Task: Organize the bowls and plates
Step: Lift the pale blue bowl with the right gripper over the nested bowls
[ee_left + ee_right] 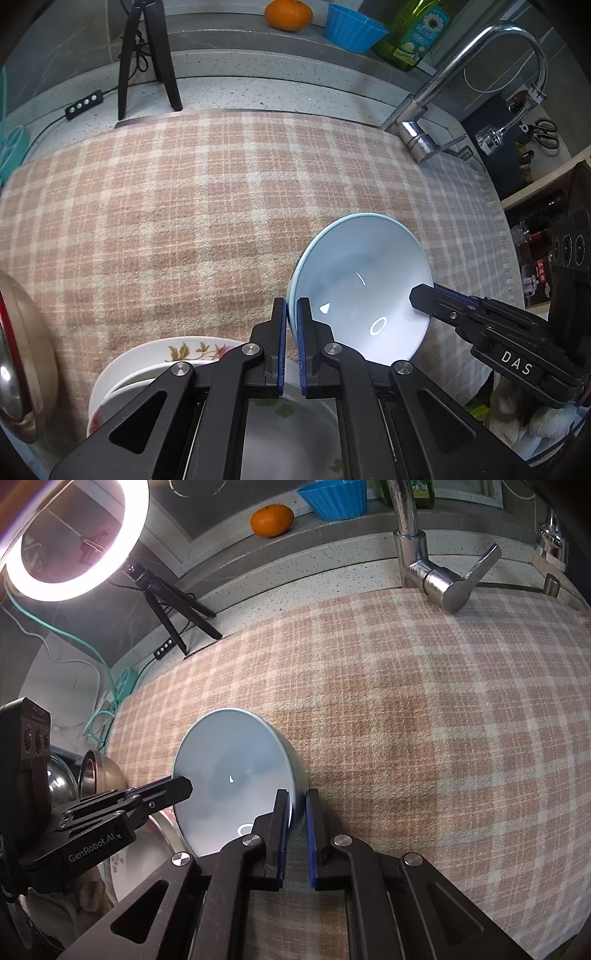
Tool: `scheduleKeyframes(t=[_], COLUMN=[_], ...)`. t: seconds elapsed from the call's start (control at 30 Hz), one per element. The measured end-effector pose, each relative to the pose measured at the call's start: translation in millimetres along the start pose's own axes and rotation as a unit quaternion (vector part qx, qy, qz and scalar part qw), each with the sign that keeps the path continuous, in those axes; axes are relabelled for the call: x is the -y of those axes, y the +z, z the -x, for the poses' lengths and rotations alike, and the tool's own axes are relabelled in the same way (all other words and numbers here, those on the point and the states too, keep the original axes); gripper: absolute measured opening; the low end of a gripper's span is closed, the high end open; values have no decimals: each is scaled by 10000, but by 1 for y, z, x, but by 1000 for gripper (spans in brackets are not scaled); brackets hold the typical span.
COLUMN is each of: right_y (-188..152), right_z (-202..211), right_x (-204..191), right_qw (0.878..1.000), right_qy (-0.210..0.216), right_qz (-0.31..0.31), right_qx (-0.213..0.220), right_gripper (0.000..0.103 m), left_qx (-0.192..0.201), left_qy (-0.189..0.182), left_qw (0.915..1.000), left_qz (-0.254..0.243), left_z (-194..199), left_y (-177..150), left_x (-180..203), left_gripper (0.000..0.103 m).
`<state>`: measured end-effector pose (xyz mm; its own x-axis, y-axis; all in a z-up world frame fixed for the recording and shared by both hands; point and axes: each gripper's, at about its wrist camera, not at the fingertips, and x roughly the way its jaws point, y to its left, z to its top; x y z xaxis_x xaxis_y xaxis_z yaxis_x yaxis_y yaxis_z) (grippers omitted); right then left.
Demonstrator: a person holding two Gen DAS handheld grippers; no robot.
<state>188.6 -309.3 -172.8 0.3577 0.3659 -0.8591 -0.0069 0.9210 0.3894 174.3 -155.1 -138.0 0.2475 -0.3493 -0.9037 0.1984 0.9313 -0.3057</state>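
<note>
A pale blue bowl (pixel 364 284) is tilted above the checked cloth, held at two sides of its rim. My left gripper (pixel 291 314) is shut on the bowl's left rim, one finger inside and one outside. My right gripper (pixel 297 808) is shut on the opposite rim of the same bowl (pixel 232 775); it shows in the left wrist view as a black arm (pixel 424 295) reaching in from the right. Below the left gripper lies a stack of white flowered plates (pixel 147 365). The left gripper (pixel 181 786) comes in from the left in the right wrist view.
A pink checked cloth (pixel 184 206) covers the worktop. A chrome tap (pixel 443 110) stands at the back right, a black tripod (pixel 147 59) at the back left. On the ledge are an orange (pixel 288 14), a blue cup (pixel 351 27) and a green bottle (pixel 413 33). Steel bowls (pixel 96 771) sit at the left.
</note>
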Motion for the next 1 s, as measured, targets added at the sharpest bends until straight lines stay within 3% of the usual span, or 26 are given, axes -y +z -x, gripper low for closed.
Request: scheduleKeyframes(t=[0.57, 1.0], right_y=[9, 9], right_z=[34, 37], right_x=[-37, -97], right_qw=[9993, 9965], right_qy=[101, 319], right_qz=[307, 745], right_qx=[176, 204], right_gripper=[8, 8], left_qx=[395, 717], left_qy=[-97, 47], left_qw=[9991, 9965], left_qz=[83, 430], left_z=[48, 93], left_y=[-6, -22], left_x=[-9, -50], left_gripper=[4, 4])
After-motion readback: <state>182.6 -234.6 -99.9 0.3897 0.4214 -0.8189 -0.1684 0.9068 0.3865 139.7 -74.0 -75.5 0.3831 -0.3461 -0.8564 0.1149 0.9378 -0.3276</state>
